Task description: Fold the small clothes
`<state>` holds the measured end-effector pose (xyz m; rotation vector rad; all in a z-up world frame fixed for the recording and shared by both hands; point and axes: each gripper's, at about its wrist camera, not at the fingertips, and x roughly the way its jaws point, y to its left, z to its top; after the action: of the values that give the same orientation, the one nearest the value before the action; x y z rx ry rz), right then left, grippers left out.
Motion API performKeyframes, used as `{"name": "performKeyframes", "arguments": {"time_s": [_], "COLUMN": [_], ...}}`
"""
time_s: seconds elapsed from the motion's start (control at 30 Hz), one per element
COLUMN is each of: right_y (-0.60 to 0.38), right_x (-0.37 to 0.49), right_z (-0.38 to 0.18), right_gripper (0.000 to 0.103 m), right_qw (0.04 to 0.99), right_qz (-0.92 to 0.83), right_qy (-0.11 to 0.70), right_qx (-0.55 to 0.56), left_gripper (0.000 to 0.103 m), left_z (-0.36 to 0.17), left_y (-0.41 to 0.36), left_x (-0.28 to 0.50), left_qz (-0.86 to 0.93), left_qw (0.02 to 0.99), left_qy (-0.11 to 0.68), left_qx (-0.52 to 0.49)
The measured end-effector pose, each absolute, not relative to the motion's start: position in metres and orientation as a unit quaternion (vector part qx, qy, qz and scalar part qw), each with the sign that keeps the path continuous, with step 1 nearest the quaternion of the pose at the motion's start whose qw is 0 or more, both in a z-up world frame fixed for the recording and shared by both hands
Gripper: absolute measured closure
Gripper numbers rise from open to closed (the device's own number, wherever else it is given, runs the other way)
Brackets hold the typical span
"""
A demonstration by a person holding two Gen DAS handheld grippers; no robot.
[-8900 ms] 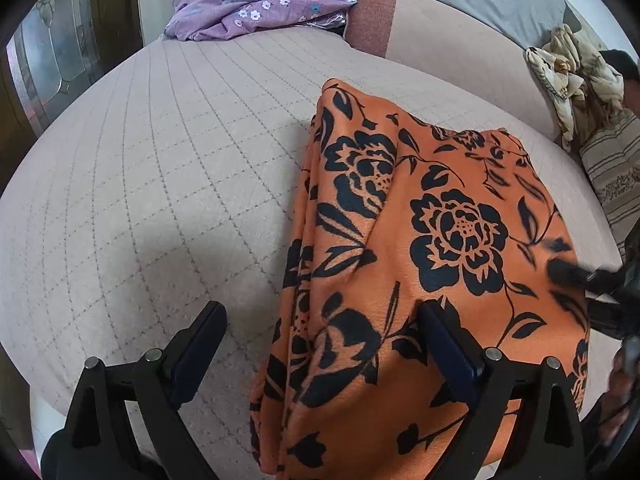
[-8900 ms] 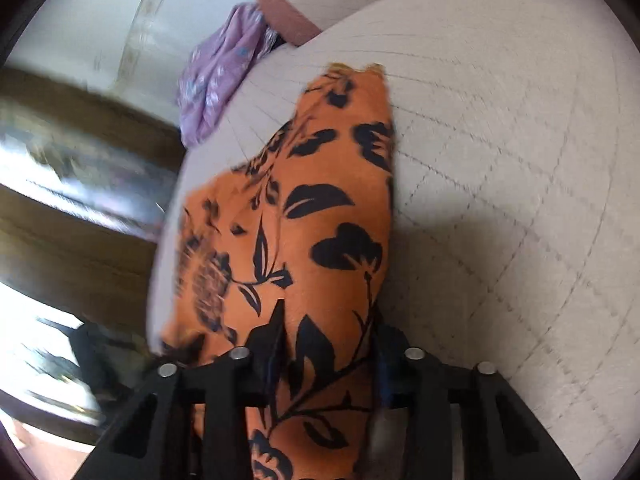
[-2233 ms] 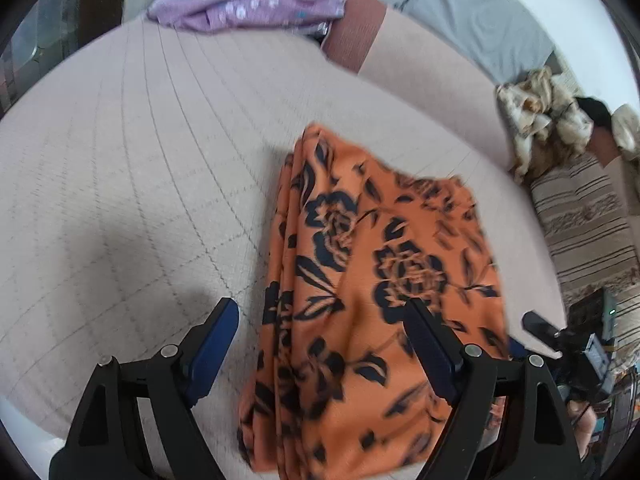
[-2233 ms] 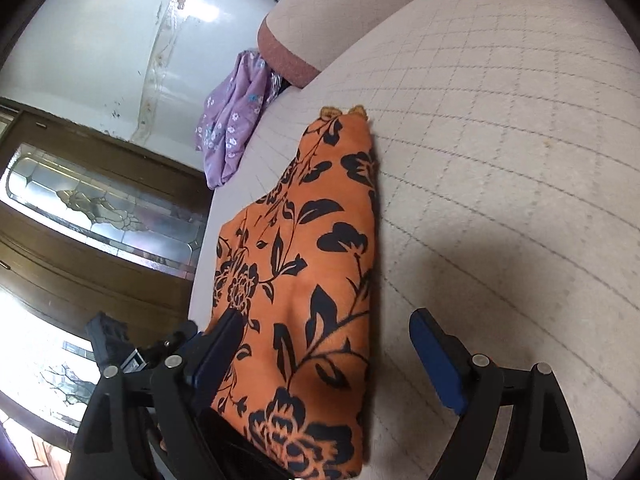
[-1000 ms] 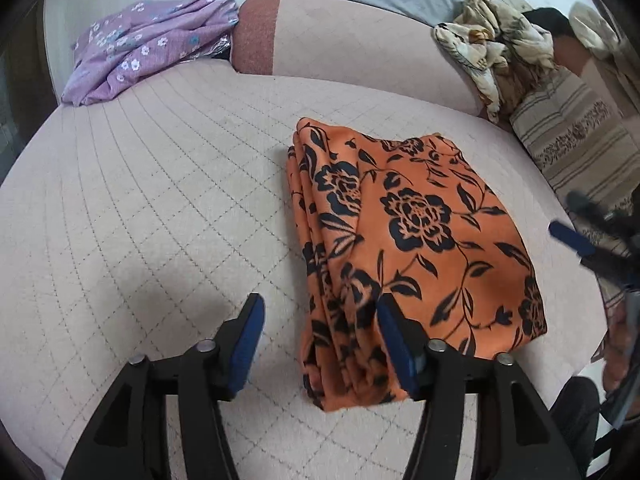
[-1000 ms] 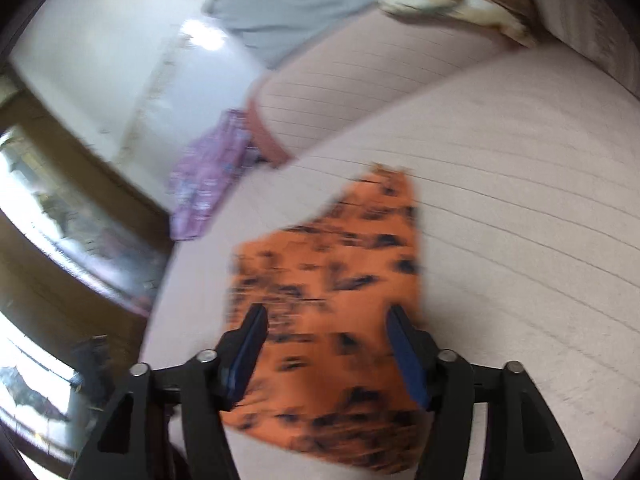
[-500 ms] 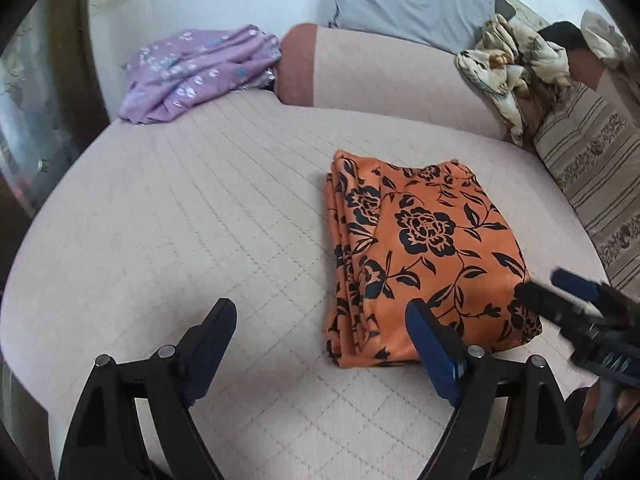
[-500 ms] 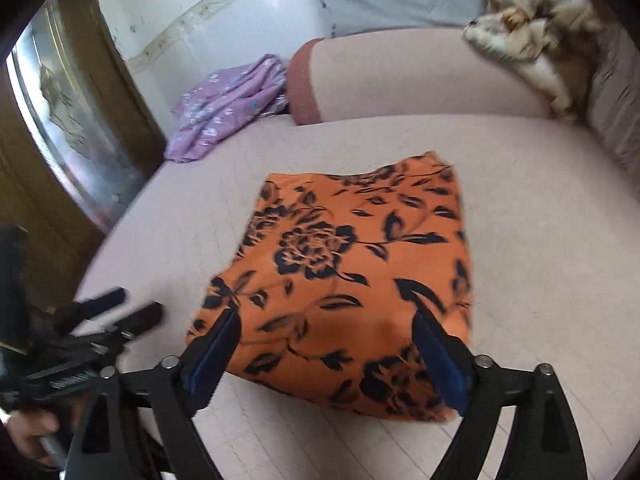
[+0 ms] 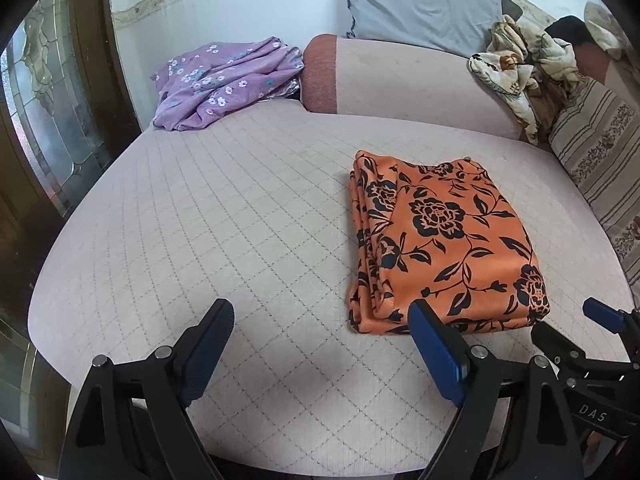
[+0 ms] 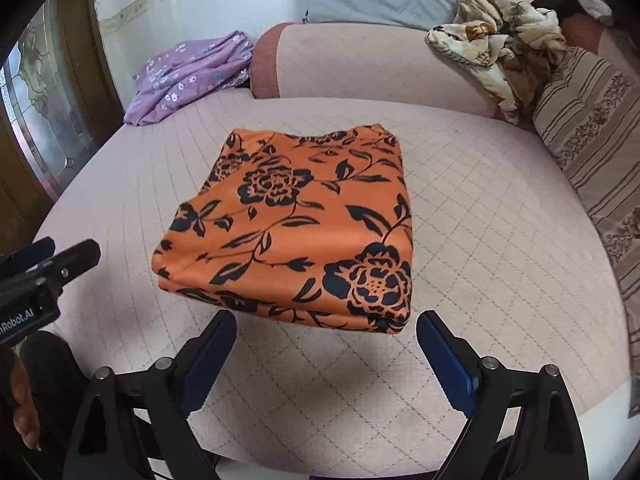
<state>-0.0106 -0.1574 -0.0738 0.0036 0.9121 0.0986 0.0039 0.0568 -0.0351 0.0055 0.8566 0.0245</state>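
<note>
The left gripper (image 9: 322,342) has its fingers (image 9: 434,350) spread wide and holds nothing; the right gripper (image 10: 326,344) is the same, wide apart and touching nothing. The orange floral cloth (image 10: 298,226) lies folded (several layers show at its left edge) on the quilted cushion (image 10: 500,248), in the centre of the right wrist frame, just above the fingertips. A purple garment (image 9: 224,80) sits in the upper left.
</note>
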Motion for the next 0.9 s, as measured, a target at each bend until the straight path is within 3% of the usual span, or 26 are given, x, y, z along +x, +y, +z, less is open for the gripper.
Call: {"name": "performKeyframes", "arguments": {"time_s": [0.27,0.9], "right_y": [-0.154,-0.16], "right_x": [-0.013,0.0], "right_z": [-0.064,-0.064], "right_gripper": [0.01,0.01], "right_qw": [0.9,0.899], "right_qz": [0.046,0.034], "right_qy": [0.432,0.437], "right_qx": [-0.013,-0.02], "left_gripper": [0.008,0.008], "left_z": [-0.025,-0.022], "left_y": [0.049,0.029], "left_x": [0.0,0.008], "left_qz": [0.006,0.005], "left_qw": [0.911,0.916], "left_qy": [0.411,0.401], "left_qx": [0.009,0.022]}}
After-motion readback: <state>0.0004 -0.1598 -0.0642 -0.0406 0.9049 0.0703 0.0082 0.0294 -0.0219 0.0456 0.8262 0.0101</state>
